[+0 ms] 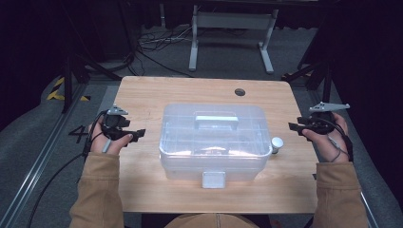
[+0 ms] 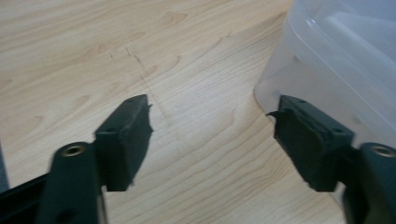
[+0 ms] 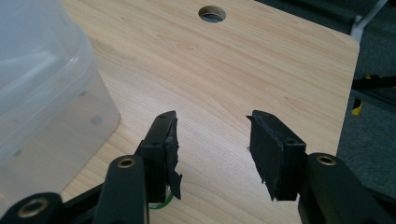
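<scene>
Box contents blurred (translucent walls); left gripper, right gripper gaping.

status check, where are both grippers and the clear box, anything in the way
Left gripper open, empty, left of clear box. Right gripper open, empty, right of it. Box lid shut, small white cylinder at its right side.

Dim surroundings, lit tabletop, perhaps slight blur
</scene>
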`<state>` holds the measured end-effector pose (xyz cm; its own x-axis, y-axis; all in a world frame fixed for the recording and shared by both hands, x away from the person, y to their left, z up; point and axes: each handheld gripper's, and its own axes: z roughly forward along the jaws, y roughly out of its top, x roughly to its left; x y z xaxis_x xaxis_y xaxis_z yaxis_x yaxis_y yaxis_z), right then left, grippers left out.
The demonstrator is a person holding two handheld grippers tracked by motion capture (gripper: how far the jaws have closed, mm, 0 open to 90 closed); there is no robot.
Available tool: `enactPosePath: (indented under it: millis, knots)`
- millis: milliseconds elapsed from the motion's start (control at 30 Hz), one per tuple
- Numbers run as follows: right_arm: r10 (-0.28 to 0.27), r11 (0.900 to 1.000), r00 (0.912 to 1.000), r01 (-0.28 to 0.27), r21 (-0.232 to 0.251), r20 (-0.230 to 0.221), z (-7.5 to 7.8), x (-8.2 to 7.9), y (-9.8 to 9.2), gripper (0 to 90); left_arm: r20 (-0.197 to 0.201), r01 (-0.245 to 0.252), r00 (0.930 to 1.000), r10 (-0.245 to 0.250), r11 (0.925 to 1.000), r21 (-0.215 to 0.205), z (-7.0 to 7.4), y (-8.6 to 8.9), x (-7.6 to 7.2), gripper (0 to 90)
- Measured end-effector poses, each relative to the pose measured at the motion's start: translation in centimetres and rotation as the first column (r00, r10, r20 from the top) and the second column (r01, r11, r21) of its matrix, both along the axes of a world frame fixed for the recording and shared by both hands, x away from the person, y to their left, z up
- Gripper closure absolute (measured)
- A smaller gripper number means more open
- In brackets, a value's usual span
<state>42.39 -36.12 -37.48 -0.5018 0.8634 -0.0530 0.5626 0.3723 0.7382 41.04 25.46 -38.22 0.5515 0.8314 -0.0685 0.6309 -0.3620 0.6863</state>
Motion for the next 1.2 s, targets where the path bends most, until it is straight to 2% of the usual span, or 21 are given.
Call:
enactPosePath:
  millis: [33,133,200,267,300,367,400,433,500,533,600,667,733,833,900,1000,1067,1100,1133,1167,1200]
  knots:
    - [0.018,1.000,0.9998,-0.018,-0.021,0.006,0.0,-0.1,0.2,53.4,-0.006,0.013,0.9999,-0.013,0.9999,-0.009,0.3,-0.1,0.0,35.8]
    - [0.045,0.998,0.9988,-0.045,-0.042,0.019,-0.1,-0.3,0.3,56.2,-0.004,0.044,0.9990,-0.044,0.9988,0.021,1.0,-0.4,0.1,37.6]
    - [0.056,0.997,0.9983,-0.055,-0.056,0.017,-0.2,-0.5,0.2,58.1,0.004,0.051,0.9987,-0.051,0.9979,0.040,1.4,-0.6,0.1,38.6]
    - [0.066,0.996,0.9978,-0.066,-0.061,-0.003,-0.1,-0.8,0.1,62.3,0.010,0.056,0.9984,-0.056,0.9979,0.031,1.8,-0.6,0.0,38.7]
    - [0.070,0.996,0.9974,-0.071,-0.053,-0.016,0.0,-1.0,0.0,63.8,0.021,0.058,0.9981,-0.058,0.9981,0.019,2.1,-0.7,0.0,38.8]
    - [0.078,0.997,0.9969,-0.078,-0.008,-0.004,0.5,-1.7,-0.3,66.1,0.027,0.074,0.9969,-0.074,0.9973,0.003,3.2,-0.7,0.2,39.9]
    - [0.086,0.996,0.9963,-0.086,0.014,0.009,0.5,-1.9,-0.5,65.0,0.022,0.081,0.9964,-0.081,0.9966,0.011,3.6,-0.7,0.4,39.9]
    - [0.086,0.996,0.9963,-0.086,0.014,0.009,0.5,-1.9,-0.5,65.0,0.022,0.081,0.9964,-0.081,0.9966,0.011,3.6,-0.7,0.4,39.9]
    - [0.090,0.996,0.9953,-0.091,0.025,0.036,0.5,-2.1,-1.1,64.9,0.012,0.107,0.9941,-0.108,0.9929,0.052,4.7,-1.0,0.8,40.0]
    - [0.087,0.995,0.9955,-0.088,0.037,0.040,0.4,-2.2,-1.4,64.9,0.011,0.112,0.9936,-0.113,0.9922,0.055,5.1,-1.2,0.9,40.0]
    - [0.066,0.996,0.9976,-0.067,0.057,0.020,0.3,-2.2,-1.9,64.6,0.024,0.142,0.9893,-0.144,0.9872,0.074,6.3,-1.9,1.1,40.2]
    - [0.034,0.997,0.9994,-0.034,0.069,-0.009,0.3,-2.4,-2.2,63.5,0.033,0.165,0.9854,-0.167,0.9840,0.068,7.1,-2.7,1.1,40.5]
    - [0.028,0.997,0.9996,-0.028,0.072,0.002,0.4,-2.5,-2.2,62.4,0.042,0.189,0.9806,-0.191,0.9806,0.053,7.6,-3.4,1.1,40.4]
    - [0.030,0.997,0.9994,-0.031,0.073,0.017,0.6,-2.6,-2.1,61.1,0.048,0.234,0.9707,-0.235,0.9715,0.040,8.2,-4.4,1.0,39.9]
    - [0.032,0.996,0.9994,-0.033,0.081,0.012,0.5,-2.6,-2.0,60.2,0.056,0.256,0.9649,-0.257,0.9665,0.016,8.8,-5.1,0.8,38.8]
    - [0.039,0.996,0.9992,-0.040,0.082,0.008,0.2,-2.5,-2.1,59.3,0.067,0.305,0.9502,-0.304,0.9524,0.003,9.6,-6.2,0.4,37.6]
    - [0.036,0.996,0.9993,-0.036,0.078,0.005,0.1,-2.5,-2.1,58.3,0.072,0.355,0.9326,-0.354,0.9349,-0.005,10.1,-7.6,0.1,35.9]
    - [0.033,0.997,0.9995,-0.033,0.076,0.004,0.0,-2.6,-2.1,58.3,0.072,0.355,0.9326,-0.354,0.9349,-0.005,10.1,-7.6,0.1,35.2]
    - [0.037,0.997,0.9993,-0.037,0.075,0.006,0.0,-2.7,-2.1,58.3,0.083,0.397,0.9150,-0.395,0.9178,-0.010,10.4,-8.7,-0.1,33.9]
    - [0.039,0.996,0.9992,-0.040,0.076,0.008,0.0,-2.8,-2.1,58.1,0.087,0.408,0.9099,-0.406,0.9130,-0.008,10.4,-9.1,-0.1,32.7]
    - [0.037,0.996,0.9993,-0.037,0.079,0.006,0.1,-3.0,-2.1,57.9,0.084,0.431,0.8997,-0.428,0.9025,-0.008,10.5,-9.8,-0.1,31.8]
